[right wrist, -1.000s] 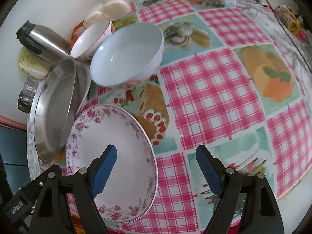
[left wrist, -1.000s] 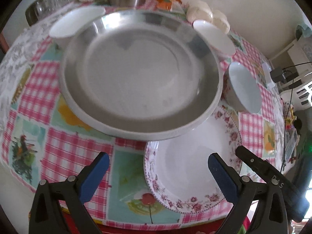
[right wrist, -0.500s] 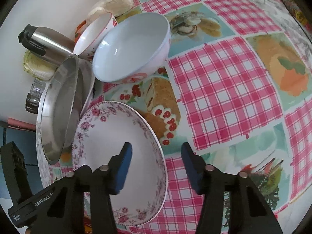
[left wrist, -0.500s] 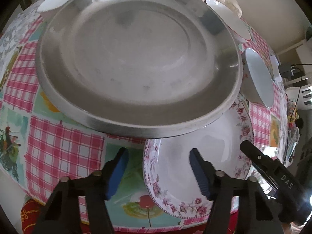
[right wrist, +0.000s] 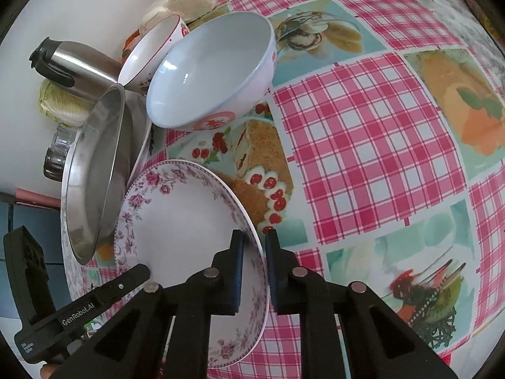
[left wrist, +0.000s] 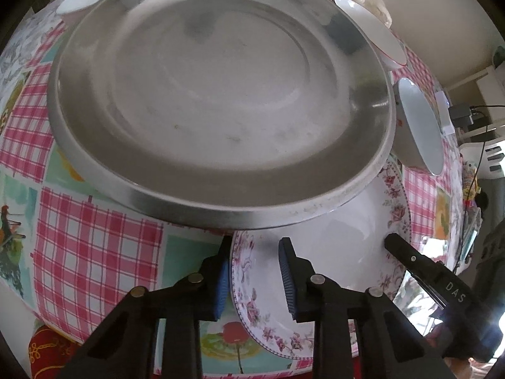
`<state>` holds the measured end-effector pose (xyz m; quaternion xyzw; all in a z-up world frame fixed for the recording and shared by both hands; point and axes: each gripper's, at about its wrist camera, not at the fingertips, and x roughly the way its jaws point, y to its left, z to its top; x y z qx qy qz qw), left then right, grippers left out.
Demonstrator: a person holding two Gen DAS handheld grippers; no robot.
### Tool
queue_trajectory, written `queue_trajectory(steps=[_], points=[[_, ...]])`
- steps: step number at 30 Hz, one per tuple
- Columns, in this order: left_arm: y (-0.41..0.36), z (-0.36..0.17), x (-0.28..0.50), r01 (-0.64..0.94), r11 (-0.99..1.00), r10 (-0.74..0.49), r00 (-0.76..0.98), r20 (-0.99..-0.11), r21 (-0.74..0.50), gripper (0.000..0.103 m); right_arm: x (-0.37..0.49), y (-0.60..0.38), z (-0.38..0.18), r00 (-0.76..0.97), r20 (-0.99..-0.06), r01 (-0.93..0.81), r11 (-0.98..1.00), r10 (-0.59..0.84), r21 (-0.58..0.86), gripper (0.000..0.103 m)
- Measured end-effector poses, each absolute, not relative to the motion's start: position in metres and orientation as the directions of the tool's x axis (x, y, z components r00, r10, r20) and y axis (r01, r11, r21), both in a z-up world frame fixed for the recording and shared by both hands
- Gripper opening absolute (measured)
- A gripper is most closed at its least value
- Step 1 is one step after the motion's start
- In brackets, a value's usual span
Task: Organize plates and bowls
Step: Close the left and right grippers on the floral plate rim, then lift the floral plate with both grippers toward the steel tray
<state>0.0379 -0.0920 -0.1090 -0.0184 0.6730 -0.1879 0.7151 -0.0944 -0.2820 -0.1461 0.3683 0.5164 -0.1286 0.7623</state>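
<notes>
- Left claw closing over the floral plate's rim at nine o'clock
- Right claw pinches that plate's three o'clock rim

Home dining table: checked oilcloth, crockery, thermos, cabbage.

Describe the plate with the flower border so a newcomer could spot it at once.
Start from the checked tablecloth and find the large steel plate. The floral plate lies by it at the near table edge, its far rim tucked under the steel one. It is the only white dish ringed with pink roses; the bowls beyond have plain insides.
</notes>
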Motion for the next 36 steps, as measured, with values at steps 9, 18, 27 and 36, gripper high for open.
queue_trajectory(steps=[9, 18, 27, 36], points=[[-0.108, -0.113, 0.023, 0.286, 0.905, -0.322, -0.018, -0.946, -0.314, 0.027, -0.106, -0.301, -0.147, 0.429, -0.890, 0.597, 0.691, 0.155, 0.408, 0.016], [-0.117, -0.118, 0.024, 0.287, 0.893, -0.351, -0.037, -0.936, -0.346, 0.027, -0.115, -0.317, -0.152, 0.452, -0.876, 0.595, 0.675, 0.169, 0.437, 0.017], [-0.111, -0.113, 0.029, 0.289, 0.905, -0.328, 0.006, -0.945, -0.313, 0.022, -0.101, -0.301, -0.144, 0.460, -0.873, 0.547, 0.722, 0.163, 0.423, 0.016], [-0.109, -0.106, 0.026, 0.304, 0.883, -0.372, -0.009, -0.928, -0.357, 0.022, -0.111, -0.307, -0.135, 0.481, -0.863, 0.547, 0.716, 0.155, 0.434, 0.016]])
